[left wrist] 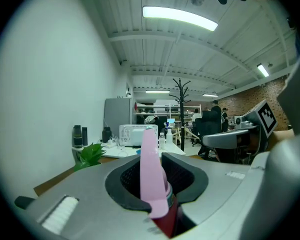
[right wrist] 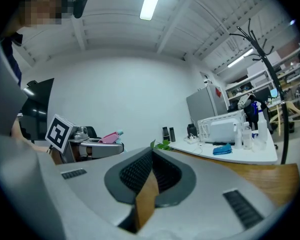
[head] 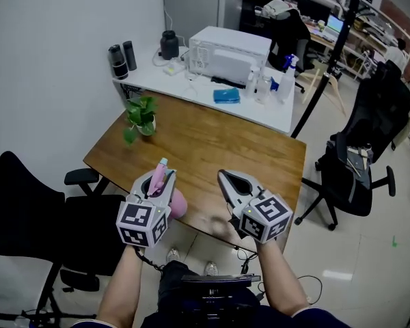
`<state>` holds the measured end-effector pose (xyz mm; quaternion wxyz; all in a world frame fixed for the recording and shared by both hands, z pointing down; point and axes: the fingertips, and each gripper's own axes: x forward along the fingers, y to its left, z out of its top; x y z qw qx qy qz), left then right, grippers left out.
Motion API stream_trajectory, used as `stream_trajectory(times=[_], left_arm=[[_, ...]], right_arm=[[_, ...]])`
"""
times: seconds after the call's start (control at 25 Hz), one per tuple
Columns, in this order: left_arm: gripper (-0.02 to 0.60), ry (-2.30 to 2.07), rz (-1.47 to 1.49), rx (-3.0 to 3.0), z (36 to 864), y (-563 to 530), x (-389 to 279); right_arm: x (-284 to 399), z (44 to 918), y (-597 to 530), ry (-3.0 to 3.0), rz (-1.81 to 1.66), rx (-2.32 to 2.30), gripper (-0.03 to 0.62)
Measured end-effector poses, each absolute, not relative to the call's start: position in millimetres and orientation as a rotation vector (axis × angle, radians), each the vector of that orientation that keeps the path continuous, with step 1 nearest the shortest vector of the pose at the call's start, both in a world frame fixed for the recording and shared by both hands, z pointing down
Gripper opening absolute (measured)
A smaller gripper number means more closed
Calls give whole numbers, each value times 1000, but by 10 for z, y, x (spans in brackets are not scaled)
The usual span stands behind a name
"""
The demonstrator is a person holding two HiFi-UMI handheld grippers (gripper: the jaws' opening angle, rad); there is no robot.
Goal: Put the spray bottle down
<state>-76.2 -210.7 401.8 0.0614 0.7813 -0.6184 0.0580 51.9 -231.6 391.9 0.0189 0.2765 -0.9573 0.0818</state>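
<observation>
My left gripper (head: 165,176) is shut on a pink spray bottle (head: 178,204). The bottle's pink head (left wrist: 150,169) sticks up between the jaws, and its round body hangs under the gripper by the near edge of the wooden table (head: 212,145). From the right gripper view the bottle (right wrist: 109,137) shows as a pink tip on top of the left gripper. My right gripper (head: 225,178) is beside it over the table's near edge. Its jaws (right wrist: 149,156) are shut with nothing between them.
A small potted plant (head: 141,117) stands on the wooden table's far left corner. Behind it a white table (head: 280,118) carries a white appliance (head: 229,53), a blue object (head: 226,96) and several bottles. Black office chairs stand at left (head: 27,210) and right (head: 369,149), with a coat stand (head: 331,53) between.
</observation>
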Motion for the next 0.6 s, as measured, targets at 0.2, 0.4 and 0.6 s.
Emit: stream_trajectory(times=[0.2, 0.4, 0.6], left_arm=[[94, -1828, 196, 2391, 4104, -2374, -1006], [94, -1786, 228, 2434, 4156, -2620, -1258], [94, -1749, 242, 2454, 4225, -2818, -1427]], right_arm=[[280, 4003, -2514, -2923, 240, 920, 0], [39, 4045, -2685, -2892, 244, 972, 0], [-150, 4085, -2830, -2868, 255, 999, 0]])
